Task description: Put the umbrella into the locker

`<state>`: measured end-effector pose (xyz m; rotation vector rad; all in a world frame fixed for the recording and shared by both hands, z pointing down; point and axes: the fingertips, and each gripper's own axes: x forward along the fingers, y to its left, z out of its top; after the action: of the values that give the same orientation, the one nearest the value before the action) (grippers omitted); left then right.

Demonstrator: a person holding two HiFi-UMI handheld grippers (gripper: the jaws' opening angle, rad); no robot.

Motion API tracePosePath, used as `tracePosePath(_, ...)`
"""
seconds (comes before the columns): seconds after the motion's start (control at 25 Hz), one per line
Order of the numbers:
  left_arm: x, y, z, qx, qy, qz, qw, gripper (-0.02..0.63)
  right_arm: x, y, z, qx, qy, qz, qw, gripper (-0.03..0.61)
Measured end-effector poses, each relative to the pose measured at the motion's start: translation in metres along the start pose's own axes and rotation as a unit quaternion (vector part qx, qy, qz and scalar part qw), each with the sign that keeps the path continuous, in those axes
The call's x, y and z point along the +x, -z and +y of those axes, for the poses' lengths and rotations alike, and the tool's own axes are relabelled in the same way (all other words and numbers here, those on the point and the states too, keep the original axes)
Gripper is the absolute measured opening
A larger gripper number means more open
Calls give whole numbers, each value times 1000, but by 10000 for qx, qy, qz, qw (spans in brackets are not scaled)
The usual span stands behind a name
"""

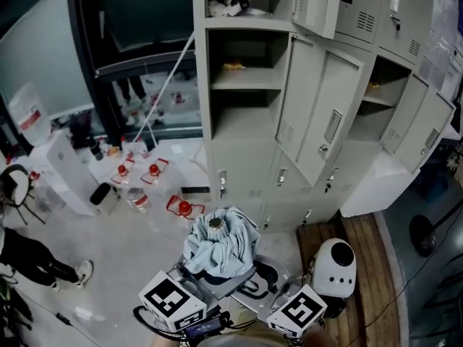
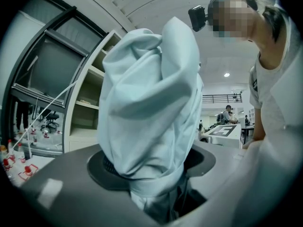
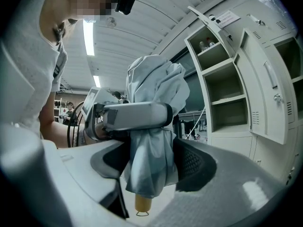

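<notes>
Standing across the back of the head view is a tall pale-grey metal locker bank [image 1: 205,121] with several of its doors swung open and bare shelves showing inside. In front of it and well apart from it, a folded pale blue-grey fabric umbrella [image 1: 221,244] is held above the light floor, outside every compartment. Its long axis is upright: the round metal cap end [image 1: 215,223] points up toward the head camera, and the short tan stub end with a small wire loop [image 3: 142,203] points down. The left gripper [image 2: 151,174] is clamped on the bunched fabric, its dark pads pressed in from both sides. The right gripper [image 3: 151,167] is likewise closed on the cloth lower down, with the left gripper's jaw crossing the umbrella just above it. Red-capped clear bottles [image 1: 181,208] lie on the floor to the left.
</notes>
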<state>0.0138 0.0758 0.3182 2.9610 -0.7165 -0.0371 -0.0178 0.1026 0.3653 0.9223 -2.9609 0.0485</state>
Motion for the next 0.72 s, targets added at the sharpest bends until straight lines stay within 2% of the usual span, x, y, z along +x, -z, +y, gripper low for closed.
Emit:
tracePosePath(0.36, 53, -15, 57, -75, -216, -129, 9997, 319, 23, -11, -75, -43, -210, 129, 9997, 278)
tracePosePath(0.72, 85, -28, 98, -34, -424, -242, 9988, 319, 42, -19, -124, -120, -404, 118, 9990, 276)
